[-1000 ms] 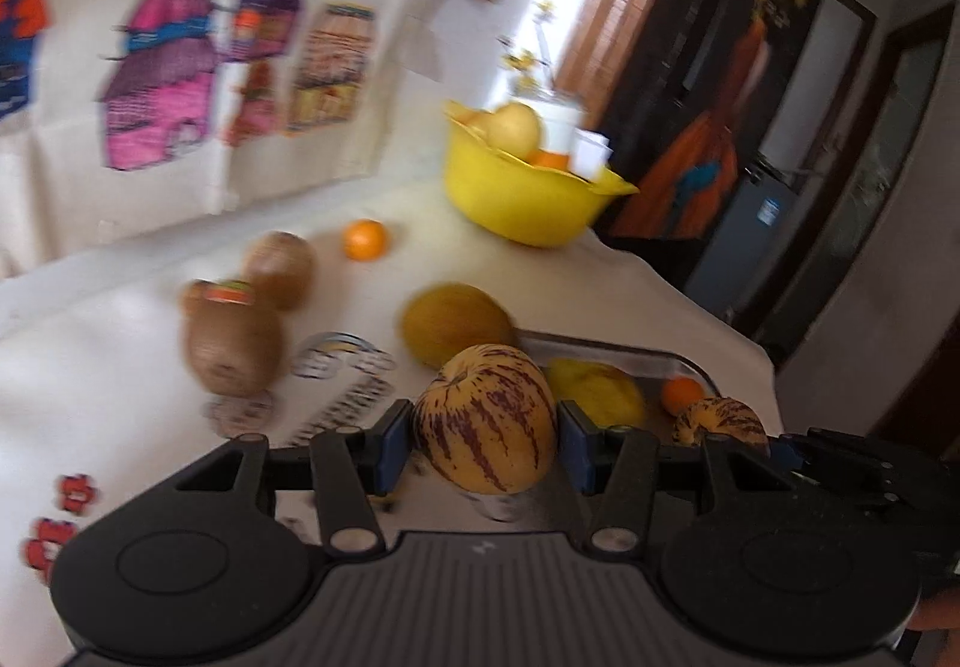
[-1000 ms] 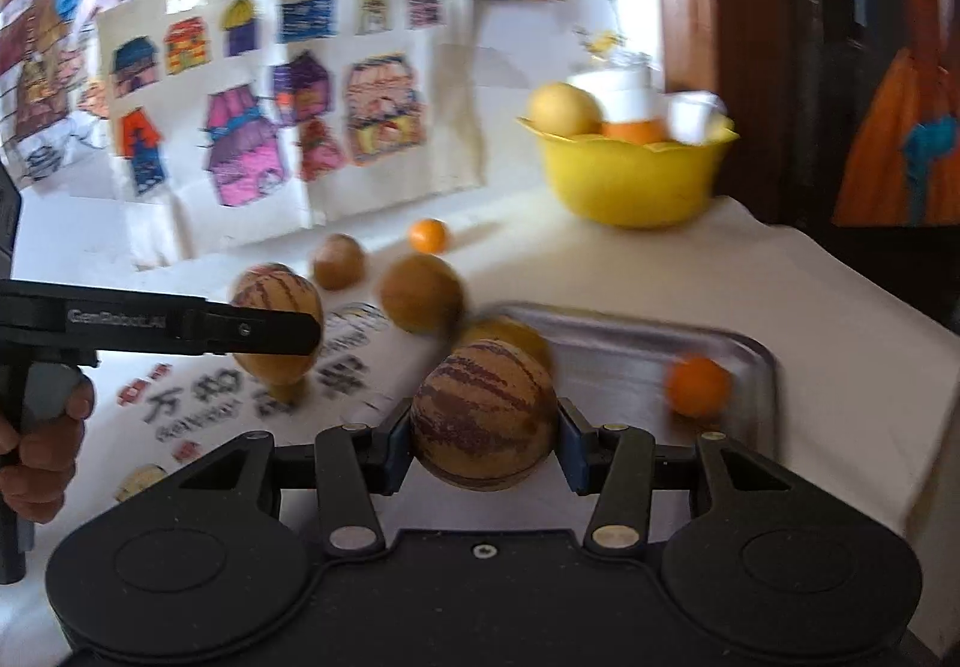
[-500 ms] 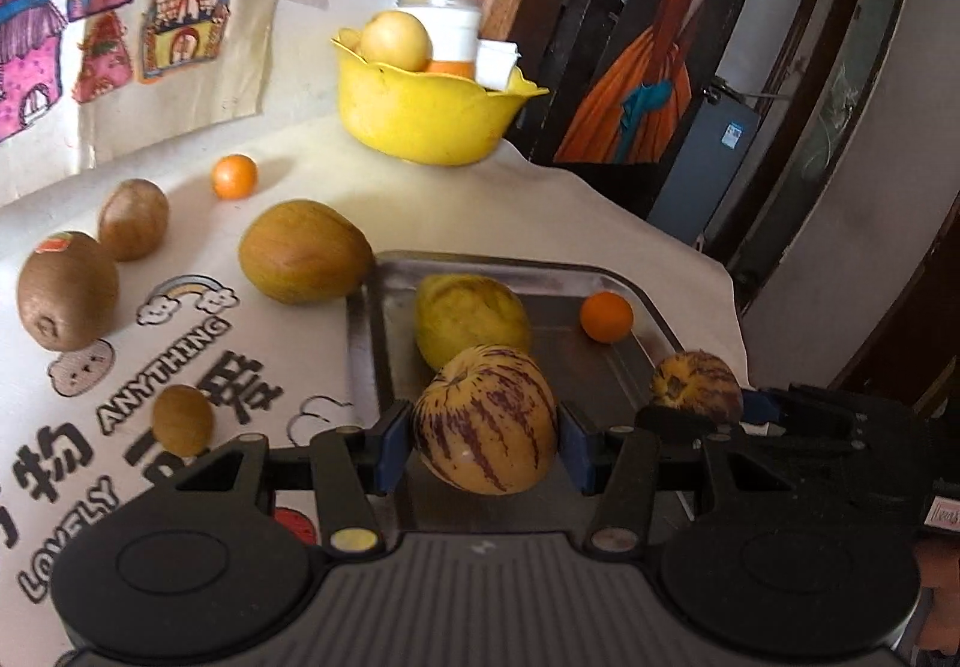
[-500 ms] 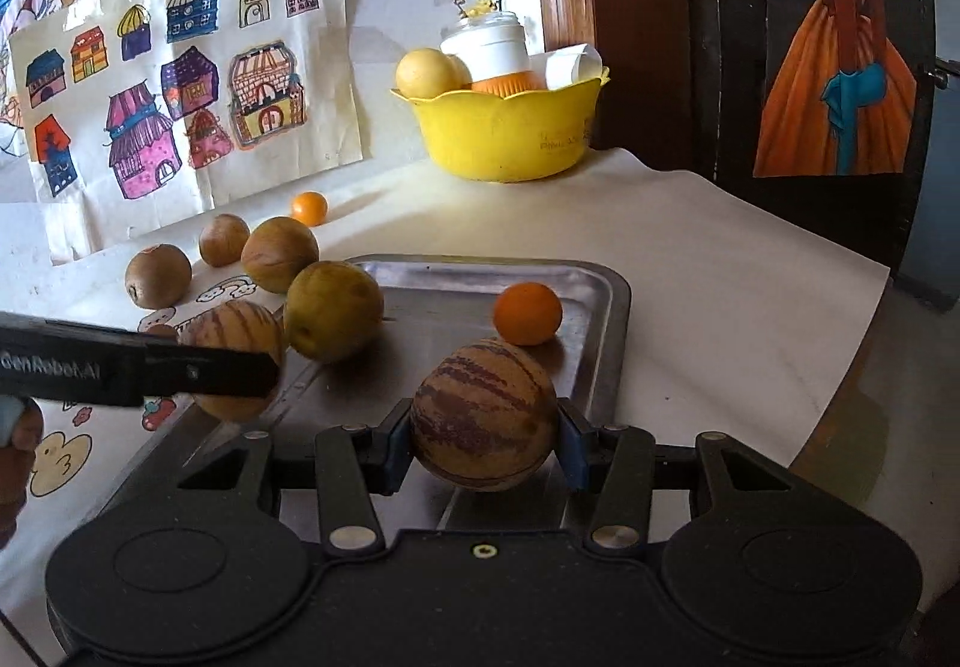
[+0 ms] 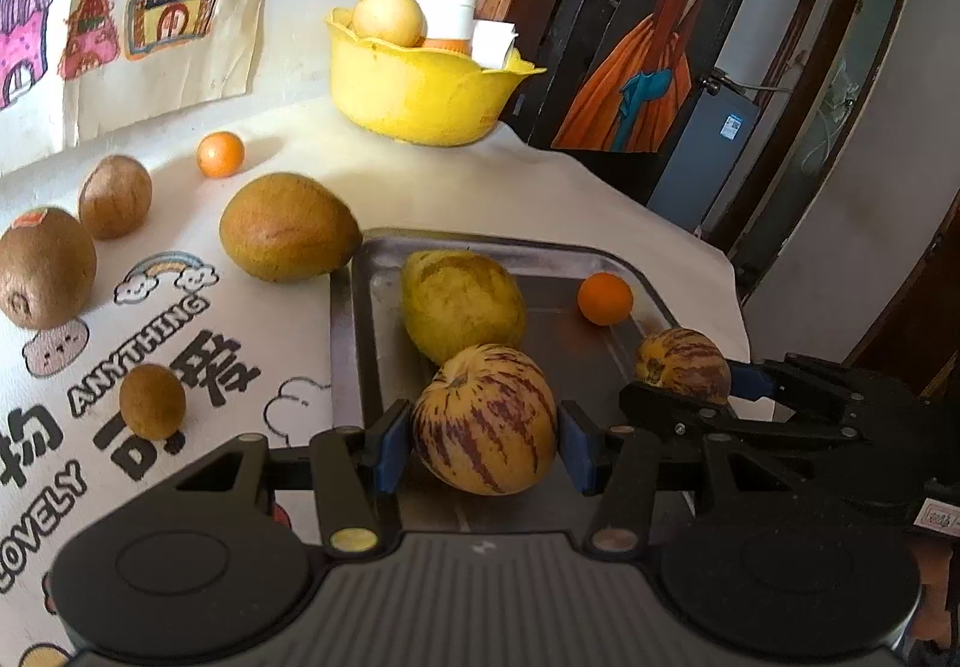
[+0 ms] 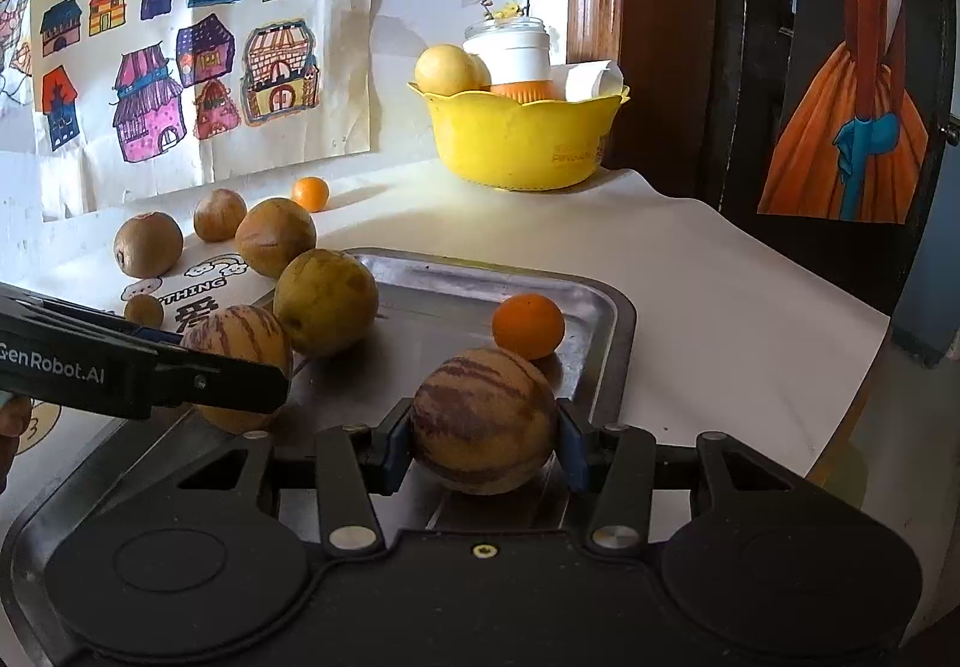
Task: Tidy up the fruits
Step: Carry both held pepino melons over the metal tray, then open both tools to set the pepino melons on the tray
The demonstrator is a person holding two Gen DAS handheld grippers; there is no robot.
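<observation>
My left gripper (image 5: 485, 448) is shut on a yellow melon with purple stripes (image 5: 483, 418), low over the near part of the metal tray (image 5: 360, 301). My right gripper (image 6: 483, 445) is shut on a browner striped melon (image 6: 483, 421), just above the tray (image 6: 606, 319) by its right rim. Each gripper shows in the other's view: the right one (image 5: 684, 385) with its melon (image 5: 684, 364), the left one (image 6: 252, 367) with its melon (image 6: 237, 340). In the tray lie a yellow-green fruit (image 5: 462, 304) and a small orange (image 5: 605, 298).
Left of the tray on the printed cloth lie a large brown fruit (image 5: 288, 235), two kiwis (image 5: 45, 265), a small brown fruit (image 5: 151, 400) and a small orange (image 5: 220, 154). A yellow bowl (image 5: 420, 91) with fruit and cups stands at the back. The table edge (image 6: 840, 427) drops at right.
Both grippers have carried their melons from over the cloth to above the tray and sunk lower. Over the last half second they have hardly moved. Both grips are unchanged.
</observation>
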